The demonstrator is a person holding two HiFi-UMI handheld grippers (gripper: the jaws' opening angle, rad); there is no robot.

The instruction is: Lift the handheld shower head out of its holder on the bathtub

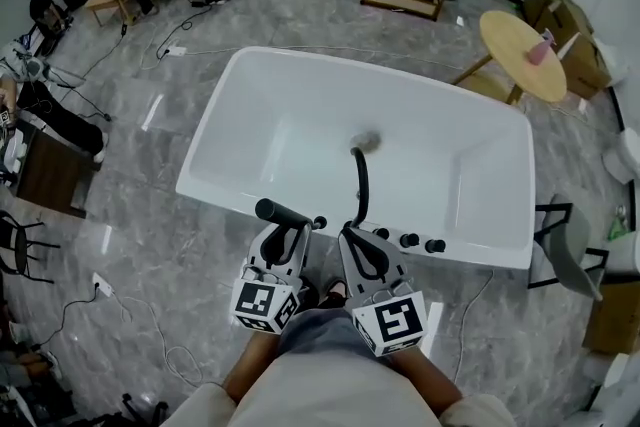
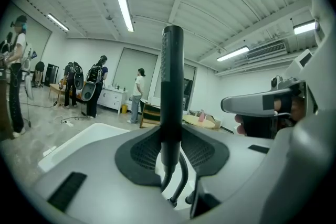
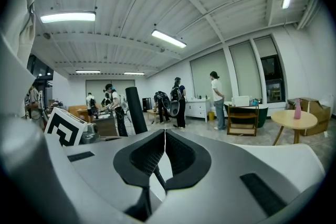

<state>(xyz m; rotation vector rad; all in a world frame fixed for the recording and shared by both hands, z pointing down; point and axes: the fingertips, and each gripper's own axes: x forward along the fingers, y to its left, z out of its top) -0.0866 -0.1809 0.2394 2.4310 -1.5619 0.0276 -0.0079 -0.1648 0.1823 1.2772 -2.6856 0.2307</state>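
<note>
- Left tongs [image 1: 284,231] clenched mid-handle on the slim black cylindrical handheld shower head [image 2: 171,76], at the 6 o'clock rim of the white rectangular bathtub [image 1: 300,130]; holder not made out.
- Right tongs [image 3: 164,136] pressed together, empty, just beside at 3 o'clock.
- Best done: raise straight, grip firm, slack kept in the thin black hose [image 2: 180,175], clear of the round black knobs [image 1: 409,240].

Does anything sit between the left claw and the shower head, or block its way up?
Nothing visible does. The left claw is shut on the shower head, gripping its black handle, with only open room above it. The right claw, shut and empty, sits off to the side; the hose trails below.
</note>
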